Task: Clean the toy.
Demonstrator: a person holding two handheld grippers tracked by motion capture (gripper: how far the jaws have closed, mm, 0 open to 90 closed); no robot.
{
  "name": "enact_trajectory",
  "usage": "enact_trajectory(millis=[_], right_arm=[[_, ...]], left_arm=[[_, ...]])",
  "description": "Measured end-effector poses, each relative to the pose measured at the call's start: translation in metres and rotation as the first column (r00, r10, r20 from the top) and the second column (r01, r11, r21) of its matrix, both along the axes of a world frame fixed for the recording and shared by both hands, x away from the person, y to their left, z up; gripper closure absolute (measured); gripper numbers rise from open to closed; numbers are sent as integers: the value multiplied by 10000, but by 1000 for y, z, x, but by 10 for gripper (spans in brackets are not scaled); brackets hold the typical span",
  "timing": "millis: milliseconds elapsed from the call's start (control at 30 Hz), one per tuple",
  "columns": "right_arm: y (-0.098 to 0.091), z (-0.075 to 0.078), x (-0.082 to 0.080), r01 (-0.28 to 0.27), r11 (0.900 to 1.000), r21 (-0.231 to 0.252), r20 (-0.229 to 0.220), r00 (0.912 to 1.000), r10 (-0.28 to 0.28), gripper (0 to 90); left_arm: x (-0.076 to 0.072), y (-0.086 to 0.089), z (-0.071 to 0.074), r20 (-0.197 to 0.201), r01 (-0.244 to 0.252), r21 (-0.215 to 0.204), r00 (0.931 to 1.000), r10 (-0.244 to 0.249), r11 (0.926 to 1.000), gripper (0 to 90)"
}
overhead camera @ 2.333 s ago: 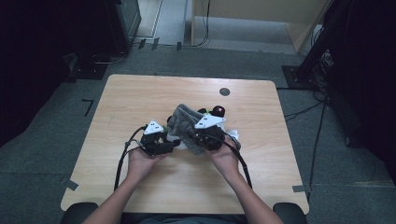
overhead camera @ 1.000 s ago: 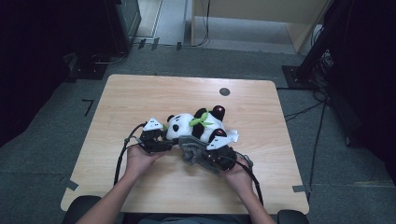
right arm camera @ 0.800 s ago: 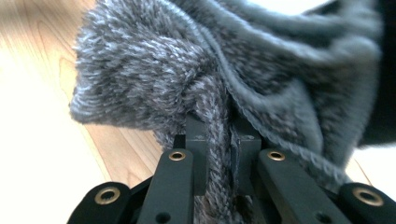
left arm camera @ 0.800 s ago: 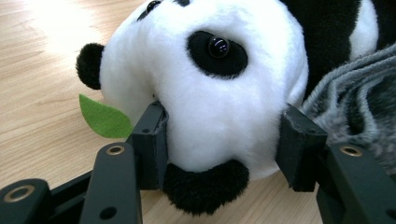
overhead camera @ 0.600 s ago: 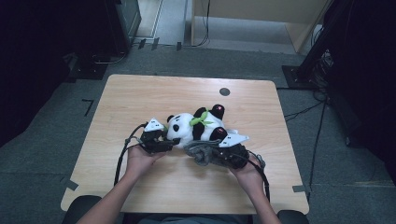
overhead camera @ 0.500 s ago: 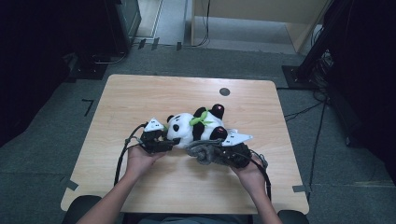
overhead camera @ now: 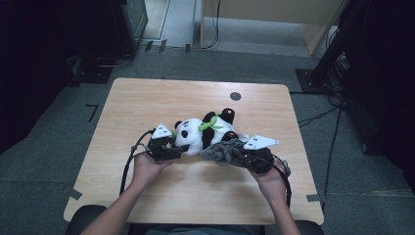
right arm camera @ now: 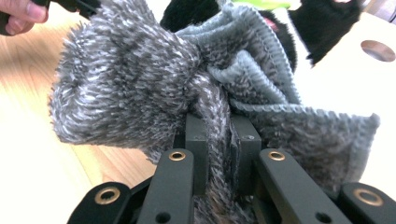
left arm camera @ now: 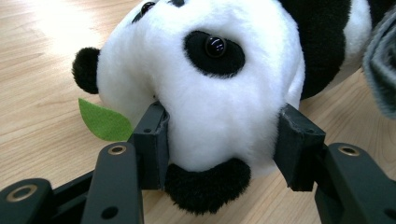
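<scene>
My left gripper (left arm camera: 219, 140) squeezes the head of the toy panda (overhead camera: 198, 137), with one jaw on each side, about half open around the soft white fur. The panda lies on its side near the middle of the table (overhead camera: 147, 98). My right gripper (right arm camera: 219, 135) is pinched nearly all the way closed on a fold of the fuzzy grey cloth (right arm camera: 140, 88), which hangs bunched up just beside the panda's black legs, at the panda's right in the high view. Some things could go wrong, I think. The fur is soft and round, so the head could pop out of my left jaws if I pull hard. The cloth is held by just one thin fold, so it could slide free, or drag on the panda and tug it along. A green leaf (left arm camera: 105, 122) pokes out from behind the head, and I cannot see what it is fixed to there. The cloth hides part of the panda's body, and I cannot tell if the cloth touches the panda or the table under it.
</scene>
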State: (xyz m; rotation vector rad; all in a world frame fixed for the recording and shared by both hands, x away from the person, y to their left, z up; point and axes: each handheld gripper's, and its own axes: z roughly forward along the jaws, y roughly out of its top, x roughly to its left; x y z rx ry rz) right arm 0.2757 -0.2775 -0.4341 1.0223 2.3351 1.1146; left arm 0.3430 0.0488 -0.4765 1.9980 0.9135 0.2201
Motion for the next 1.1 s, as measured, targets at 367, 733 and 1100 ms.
enact_trajectory(millis=[367,733,1100], right_arm=[[-24,7,0,591,9980,204,229,9980,-595,821],[-51,6,7,1471,9887,289,112,9890,-1474,822],[-72,-1,29,2104,9764,488,-198,9776,-2096,827]], left_arm=[[1,1,0,-21,17,-13,10000,-17,10000,446],[0,0,0,-23,32,24,10000,-32,10000,439],[-1,0,-1,27,-34,-16,10000,34,10000,438]])
